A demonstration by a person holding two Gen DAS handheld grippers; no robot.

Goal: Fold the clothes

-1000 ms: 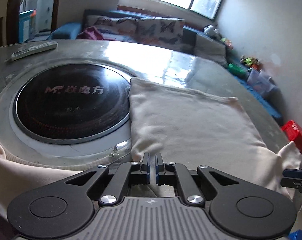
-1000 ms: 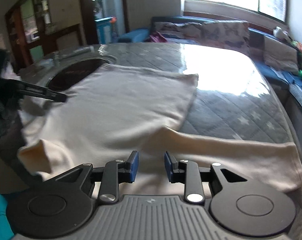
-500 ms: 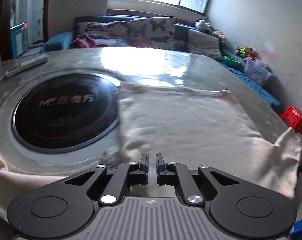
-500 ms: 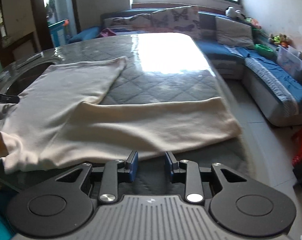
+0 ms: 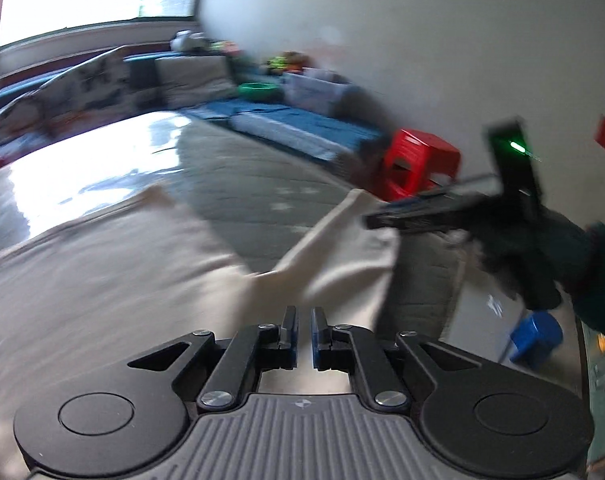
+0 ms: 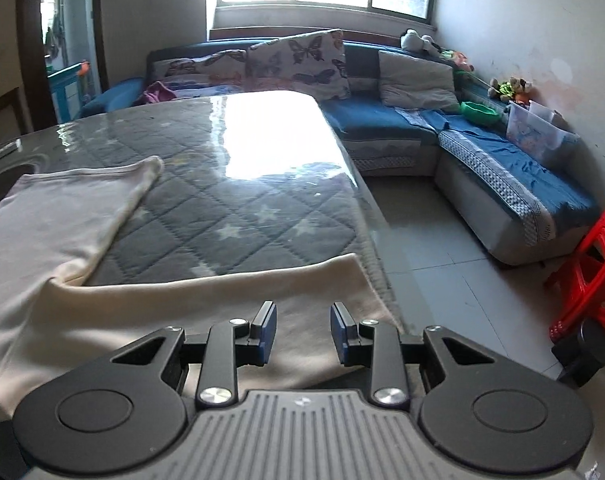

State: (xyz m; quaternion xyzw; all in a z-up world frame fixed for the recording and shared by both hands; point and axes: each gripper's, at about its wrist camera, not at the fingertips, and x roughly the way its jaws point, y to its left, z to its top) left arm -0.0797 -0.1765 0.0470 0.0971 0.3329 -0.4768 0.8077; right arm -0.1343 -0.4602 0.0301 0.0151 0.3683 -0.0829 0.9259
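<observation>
A: Where is the cream garment (image 6: pixel 62 240) lying?
B: It is lying spread over the near left part of the bench (image 6: pixel 238 208), on the grey quilted cover with white stars. One long part (image 6: pixel 206 292) is stretching right along the near edge, and its end is reaching the bench's right edge.

A: What are the grippers doing?
B: The left gripper (image 5: pixel 304 330) is hanging over the garment with its fingers nearly together and nothing between them; that view is blurring. The right gripper (image 6: pixel 303 330) is hovering just above the long part, its fingers standing apart, not pinching the cloth. In the left view a dark-gloved hand (image 5: pixel 542 256) is holding it at the cloth's right end.

A: Any containers?
B: A clear plastic box (image 6: pixel 538 132) is sitting on the blue sofa (image 6: pixel 502 168) at the far right, something blue inside that I cannot make out. A green bowl (image 6: pixel 480 112) is sitting left of it; its contents are not showing. A red stool (image 6: pixel 590 264) is standing on the floor.
</observation>
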